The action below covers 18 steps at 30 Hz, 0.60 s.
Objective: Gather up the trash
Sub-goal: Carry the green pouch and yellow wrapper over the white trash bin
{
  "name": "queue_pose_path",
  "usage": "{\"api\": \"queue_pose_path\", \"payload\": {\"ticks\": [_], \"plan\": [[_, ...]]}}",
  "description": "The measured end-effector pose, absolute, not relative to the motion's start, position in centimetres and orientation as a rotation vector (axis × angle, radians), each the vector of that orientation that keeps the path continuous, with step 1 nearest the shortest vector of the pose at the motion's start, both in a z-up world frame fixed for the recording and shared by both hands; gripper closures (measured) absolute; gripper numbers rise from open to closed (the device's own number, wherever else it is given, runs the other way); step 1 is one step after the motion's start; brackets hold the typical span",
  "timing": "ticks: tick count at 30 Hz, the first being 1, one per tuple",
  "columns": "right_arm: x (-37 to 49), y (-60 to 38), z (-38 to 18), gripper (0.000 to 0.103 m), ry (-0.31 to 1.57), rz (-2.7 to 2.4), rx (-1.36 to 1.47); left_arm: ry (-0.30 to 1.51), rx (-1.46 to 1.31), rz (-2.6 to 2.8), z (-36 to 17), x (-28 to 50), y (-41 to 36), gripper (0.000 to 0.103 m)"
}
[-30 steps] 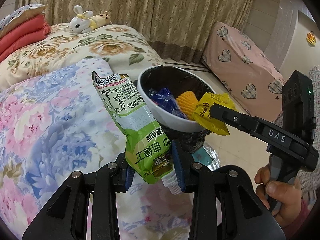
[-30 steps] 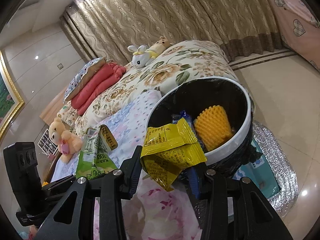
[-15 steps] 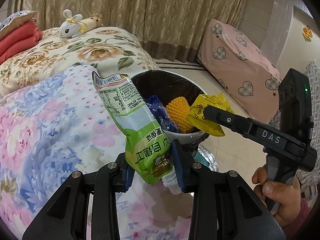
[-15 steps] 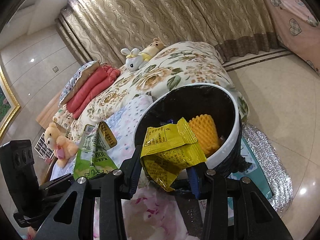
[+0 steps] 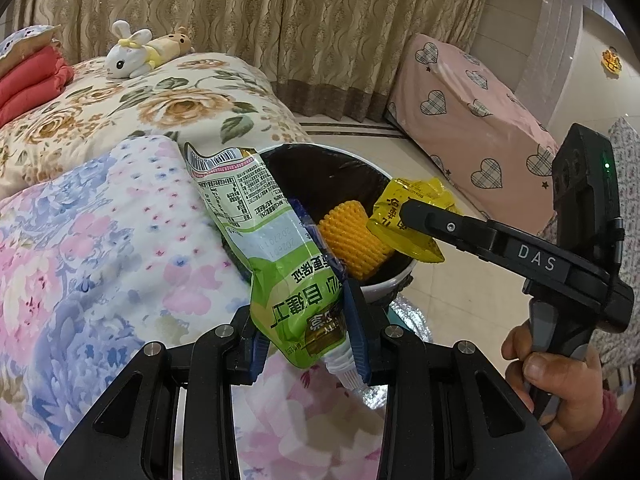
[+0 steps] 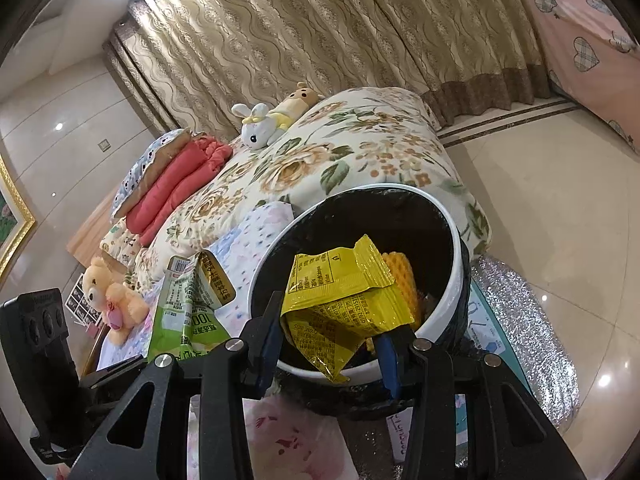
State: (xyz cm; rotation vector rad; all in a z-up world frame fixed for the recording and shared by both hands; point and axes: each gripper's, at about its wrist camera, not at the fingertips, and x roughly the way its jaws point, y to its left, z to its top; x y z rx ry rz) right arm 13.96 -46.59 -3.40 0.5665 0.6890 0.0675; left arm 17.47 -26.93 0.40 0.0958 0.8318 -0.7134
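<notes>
My left gripper (image 5: 306,338) is shut on a green and white spouted pouch (image 5: 272,256), which stands upright just left of the bin. My right gripper (image 6: 330,340) is shut on a crumpled yellow wrapper (image 6: 344,300) and holds it over the near rim of the white bin (image 6: 452,300). The bin (image 5: 394,278) has a black liner and holds a yellow foam fruit net (image 5: 352,240) and a blue wrapper. In the left wrist view the right gripper (image 5: 404,216) reaches in from the right with the yellow wrapper (image 5: 412,208), held by a hand (image 5: 560,376).
The bin stands on the floor beside a bed with floral quilts (image 5: 80,240). A plush rabbit (image 5: 128,54) and red folded blankets (image 6: 180,180) lie further back. A silver mat (image 6: 524,328) lies under the bin. A pink heart-patterned cover (image 5: 472,136) is at right; a curtain hangs behind.
Both grippers have moved toward the bin with their wrappers still held. The bin now sits lower and nearer in both views, and the yellow wrapper has come over its rim.
</notes>
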Motion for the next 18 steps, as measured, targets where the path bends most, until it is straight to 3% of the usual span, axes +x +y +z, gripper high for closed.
{"api": "queue_pose_path", "payload": {"ticks": [18], "plan": [[15.3,-48.4,-4.2,0.061,0.718,0.052,0.591,0.856,0.072,-0.729,0.3,19.3,-29.1,0.071]]}}
